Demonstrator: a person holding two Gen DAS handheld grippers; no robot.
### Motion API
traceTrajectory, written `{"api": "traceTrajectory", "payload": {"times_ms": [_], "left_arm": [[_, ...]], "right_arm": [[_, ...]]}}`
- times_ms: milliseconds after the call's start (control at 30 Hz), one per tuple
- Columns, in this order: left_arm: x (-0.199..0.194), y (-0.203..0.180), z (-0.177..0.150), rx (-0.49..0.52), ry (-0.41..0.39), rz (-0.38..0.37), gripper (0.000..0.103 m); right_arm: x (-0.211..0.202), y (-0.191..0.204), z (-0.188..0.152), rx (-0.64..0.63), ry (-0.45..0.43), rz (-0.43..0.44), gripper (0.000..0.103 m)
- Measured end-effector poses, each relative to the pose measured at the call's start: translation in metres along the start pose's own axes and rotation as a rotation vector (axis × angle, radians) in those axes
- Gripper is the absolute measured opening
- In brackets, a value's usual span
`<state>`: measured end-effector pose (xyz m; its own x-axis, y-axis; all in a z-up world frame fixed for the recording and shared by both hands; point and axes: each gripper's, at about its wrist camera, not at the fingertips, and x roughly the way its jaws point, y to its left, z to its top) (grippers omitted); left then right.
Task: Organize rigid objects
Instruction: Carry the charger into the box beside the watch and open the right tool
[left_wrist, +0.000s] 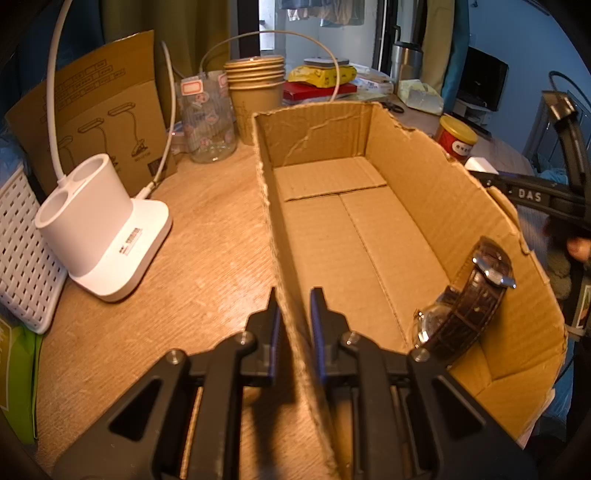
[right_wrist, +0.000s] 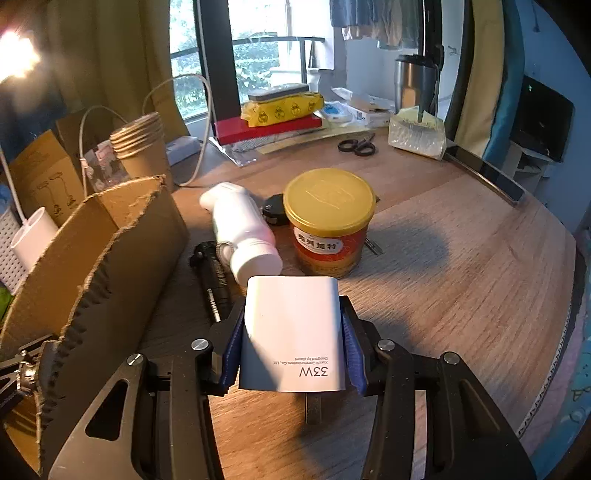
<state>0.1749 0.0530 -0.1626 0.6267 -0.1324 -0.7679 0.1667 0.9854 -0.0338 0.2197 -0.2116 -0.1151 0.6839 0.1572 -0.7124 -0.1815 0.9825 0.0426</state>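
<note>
Broadly, the wooden bench (right_wrist: 461, 258) carries an open cardboard box (left_wrist: 351, 236) with torn upper edges near its left side; inside the box, a wristwatch (left_wrist: 465, 306) with a brown leather strap leans against the right wall near the front corner; outside that wall stand a red tin (right_wrist: 330, 221) with a yellow lid and, just beside it, a white bottle (right_wrist: 242, 225) lying on its side, with a black pen-like tool (right_wrist: 212, 280) between bottle and box; toward the far edge lie black scissors (right_wrist: 356, 146); the left claw (left_wrist: 293, 314) is closed on the box's left wall, one pad on each side of the cardboard; the right claw (right_wrist: 291, 332) grips a white charger (right_wrist: 291, 332) marked 33W by its two sides, prongs toward the camera, above the bench's near edge.
</note>
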Motion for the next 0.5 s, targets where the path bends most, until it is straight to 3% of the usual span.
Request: {"api": "traceTrajectory", "payload": {"times_ms": [500], "left_arm": [[0.000,0.000,0.000,0.001,0.000,0.001,0.016]], "right_arm": [[-0.059,0.035,0.010,-0.054,-0.116,0.048,0.049]]}}
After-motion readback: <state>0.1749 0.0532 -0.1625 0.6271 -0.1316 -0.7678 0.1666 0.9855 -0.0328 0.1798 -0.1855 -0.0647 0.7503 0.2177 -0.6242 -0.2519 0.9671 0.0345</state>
